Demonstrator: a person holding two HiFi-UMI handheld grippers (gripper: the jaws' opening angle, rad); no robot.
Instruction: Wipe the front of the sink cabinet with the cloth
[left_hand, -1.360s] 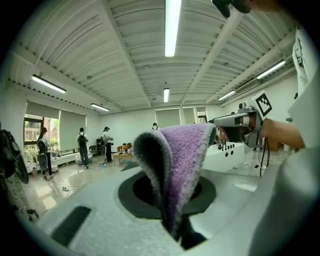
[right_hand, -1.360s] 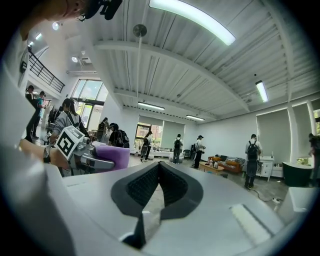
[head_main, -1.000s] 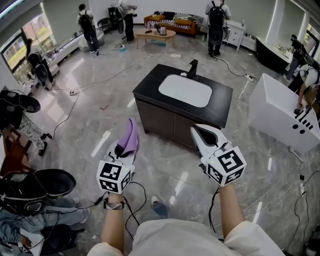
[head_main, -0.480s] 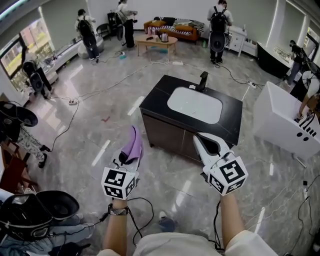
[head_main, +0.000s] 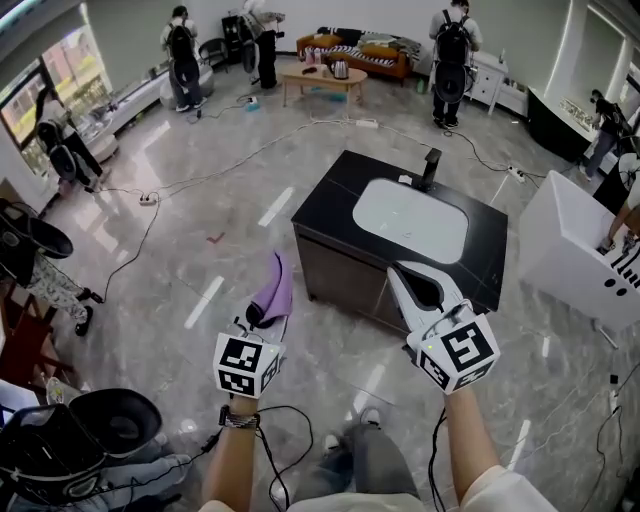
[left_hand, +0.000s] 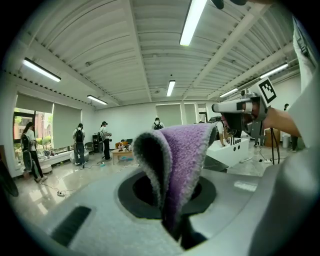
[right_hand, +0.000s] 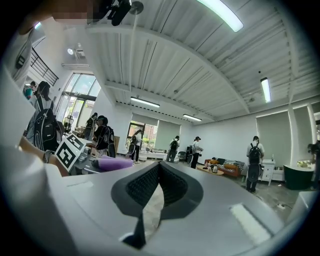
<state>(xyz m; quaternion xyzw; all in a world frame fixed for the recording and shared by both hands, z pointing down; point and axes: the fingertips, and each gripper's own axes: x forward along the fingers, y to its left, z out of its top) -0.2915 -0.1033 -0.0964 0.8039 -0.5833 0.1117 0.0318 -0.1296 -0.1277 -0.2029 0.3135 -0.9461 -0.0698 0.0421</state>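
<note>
We are gripping the cloth (head_main: 275, 288) in our left tool (head_main: 263, 317), its length pointing ahead, left of the sink cabinet (head_main: 345, 275), nearer than before, our right tool (head_main: 401, 275) closed, empty.

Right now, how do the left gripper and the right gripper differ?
The left gripper is shut on the purple cloth; the right gripper is shut on nothing. In the head view the left gripper shows against the floor, the right gripper against the sink cabinet front. Both are held out ahead of the person, jaws forward.
</note>
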